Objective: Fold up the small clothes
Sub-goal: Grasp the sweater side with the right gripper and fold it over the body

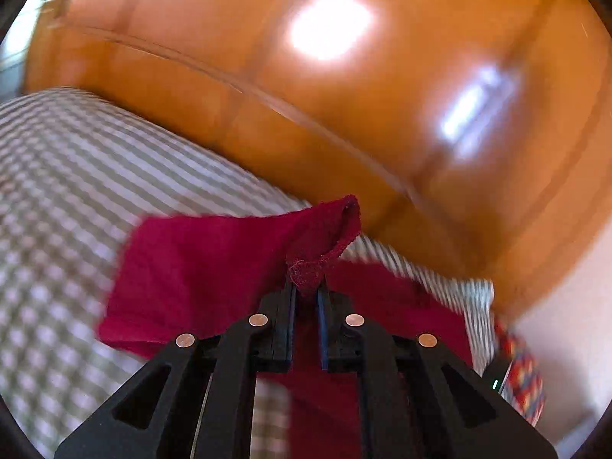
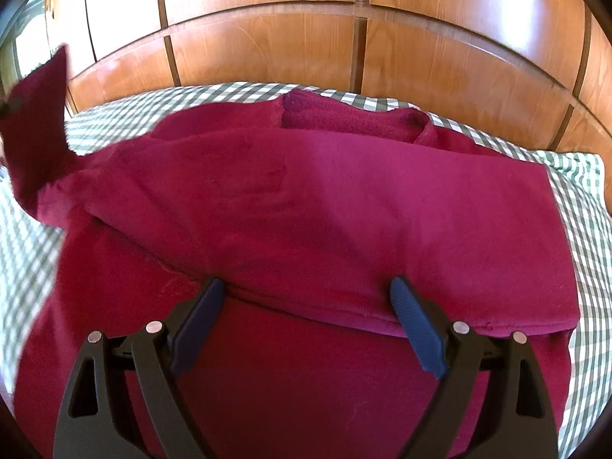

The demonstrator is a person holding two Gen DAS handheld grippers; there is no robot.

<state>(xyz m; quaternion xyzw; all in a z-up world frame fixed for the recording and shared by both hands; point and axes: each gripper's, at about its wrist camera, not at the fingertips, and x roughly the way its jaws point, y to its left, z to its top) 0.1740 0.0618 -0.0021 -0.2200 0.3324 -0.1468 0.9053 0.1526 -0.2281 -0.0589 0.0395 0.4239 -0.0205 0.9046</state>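
A dark red sweater [image 2: 306, 206] lies on a green-and-white checked cloth [image 2: 585, 206], its right side folded over the body, neck opening at the far edge. My left gripper [image 1: 306, 287] is shut on the cuff of the sweater's sleeve [image 1: 214, 264] and holds it lifted above the cloth. That raised sleeve shows at the far left of the right wrist view [image 2: 38, 122]. My right gripper [image 2: 308, 287] is open and empty, its blue fingertips [image 2: 401, 294] just above the folded edge of the sweater.
Glossy orange-brown wooden panels [image 2: 267, 49] rise right behind the checked cloth [image 1: 76, 176]. A patterned red and blue fabric [image 1: 524, 375] hangs at the cloth's right edge in the left wrist view, by a pale floor.
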